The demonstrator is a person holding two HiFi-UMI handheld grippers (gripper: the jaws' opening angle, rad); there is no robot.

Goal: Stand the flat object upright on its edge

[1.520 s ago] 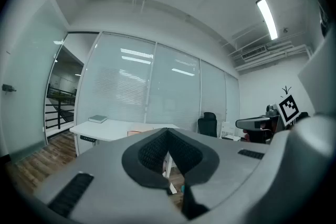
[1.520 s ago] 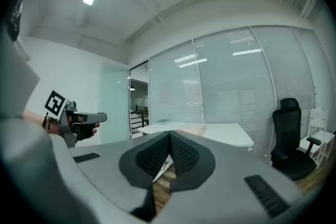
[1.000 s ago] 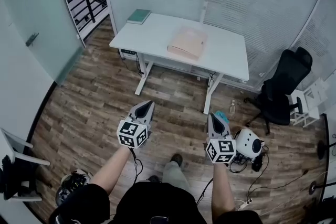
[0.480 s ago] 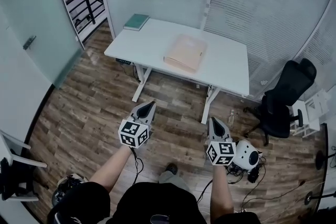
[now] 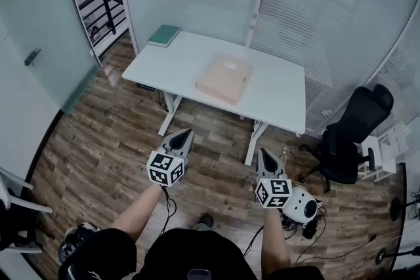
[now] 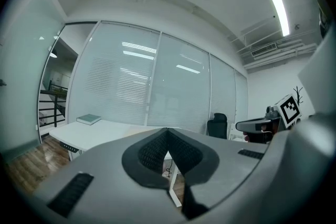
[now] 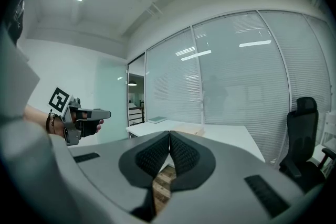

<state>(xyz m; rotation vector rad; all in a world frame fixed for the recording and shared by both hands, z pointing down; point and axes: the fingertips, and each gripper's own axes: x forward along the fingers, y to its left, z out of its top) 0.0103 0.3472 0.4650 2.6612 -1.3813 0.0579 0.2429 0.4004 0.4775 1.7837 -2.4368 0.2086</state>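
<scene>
A pale pink flat object [image 5: 224, 78] lies flat on a white surface [image 5: 279, 96], about midway along its length, with one side close to the surface's near edge. Bare white top stretches to its left and right. A green book [image 5: 163, 35] sits alone at the far left corner, well apart from the object. The far edge of the surface runs along a glass wall with blinds.

In front of the near edge is open wood floor [image 5: 98, 141]. A black office chair [image 5: 348, 134] stands off the right end.

A person holds both grippers over that floor, short of the near edge and well apart from the object. The left gripper [image 5: 184, 134] has its fingers [image 6: 152, 152] pressed together with nothing between them. The right gripper [image 5: 264, 153] likewise has its fingers [image 7: 184, 155] together and empty.
</scene>
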